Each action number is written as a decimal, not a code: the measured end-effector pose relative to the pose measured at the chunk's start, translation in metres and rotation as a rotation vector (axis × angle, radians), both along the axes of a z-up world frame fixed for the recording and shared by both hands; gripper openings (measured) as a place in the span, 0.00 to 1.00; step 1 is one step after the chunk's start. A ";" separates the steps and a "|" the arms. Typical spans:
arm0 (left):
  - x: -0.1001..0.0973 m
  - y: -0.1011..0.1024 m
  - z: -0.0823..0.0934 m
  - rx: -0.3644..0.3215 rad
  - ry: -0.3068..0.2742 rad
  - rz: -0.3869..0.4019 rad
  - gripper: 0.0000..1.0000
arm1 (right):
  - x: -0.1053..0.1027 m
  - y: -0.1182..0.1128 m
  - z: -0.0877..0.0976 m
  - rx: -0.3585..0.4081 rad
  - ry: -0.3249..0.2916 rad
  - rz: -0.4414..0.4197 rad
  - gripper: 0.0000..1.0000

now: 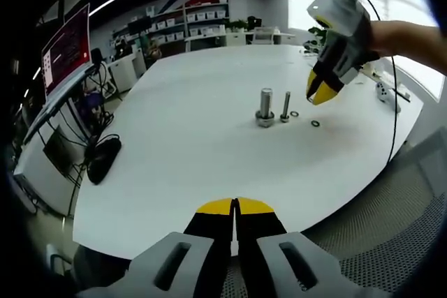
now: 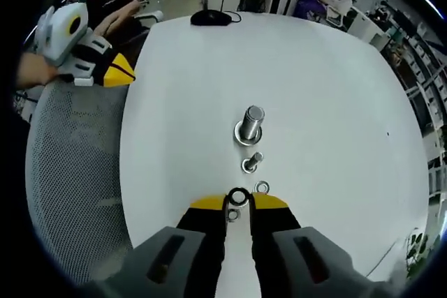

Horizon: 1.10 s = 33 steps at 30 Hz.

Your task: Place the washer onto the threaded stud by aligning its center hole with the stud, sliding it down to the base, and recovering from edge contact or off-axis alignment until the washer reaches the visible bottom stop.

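A: What is seen at the left?
B: The left gripper (image 2: 124,72) is held clenched and empty over the table (image 2: 314,88) edge.
A: And mid-table?
B: A large stud (image 2: 250,125) and a small bolt (image 2: 253,162) are stood upright, close together.
A: The washers?
B: A black washer (image 2: 238,196) is pinched by the right gripper (image 2: 239,204); a steel washer (image 2: 262,187) is left just beside it.
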<state>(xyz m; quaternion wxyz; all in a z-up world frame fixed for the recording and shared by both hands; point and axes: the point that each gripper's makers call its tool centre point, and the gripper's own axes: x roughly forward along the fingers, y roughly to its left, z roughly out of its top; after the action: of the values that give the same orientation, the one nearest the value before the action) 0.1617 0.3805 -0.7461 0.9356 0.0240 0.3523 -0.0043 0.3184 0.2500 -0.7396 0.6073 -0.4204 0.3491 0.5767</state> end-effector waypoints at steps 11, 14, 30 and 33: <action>0.001 0.000 0.001 -0.003 -0.005 -0.001 0.00 | 0.002 0.031 0.011 0.073 0.007 0.001 0.14; 0.001 0.000 0.002 -0.006 -0.013 0.001 0.00 | 0.006 0.034 0.009 0.063 -0.011 0.004 0.14; 0.002 -0.001 0.002 -0.007 -0.018 -0.008 0.00 | 0.014 0.033 0.000 -0.017 -0.056 0.077 0.14; 0.001 -0.002 0.000 -0.008 -0.006 -0.010 0.00 | 0.015 0.032 -0.004 -0.033 -0.055 0.086 0.14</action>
<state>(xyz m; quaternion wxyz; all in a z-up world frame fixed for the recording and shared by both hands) 0.1631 0.3789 -0.7458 0.9366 0.0222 0.3495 -0.0104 0.3335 0.2822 -0.7437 0.5843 -0.4607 0.3232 0.5848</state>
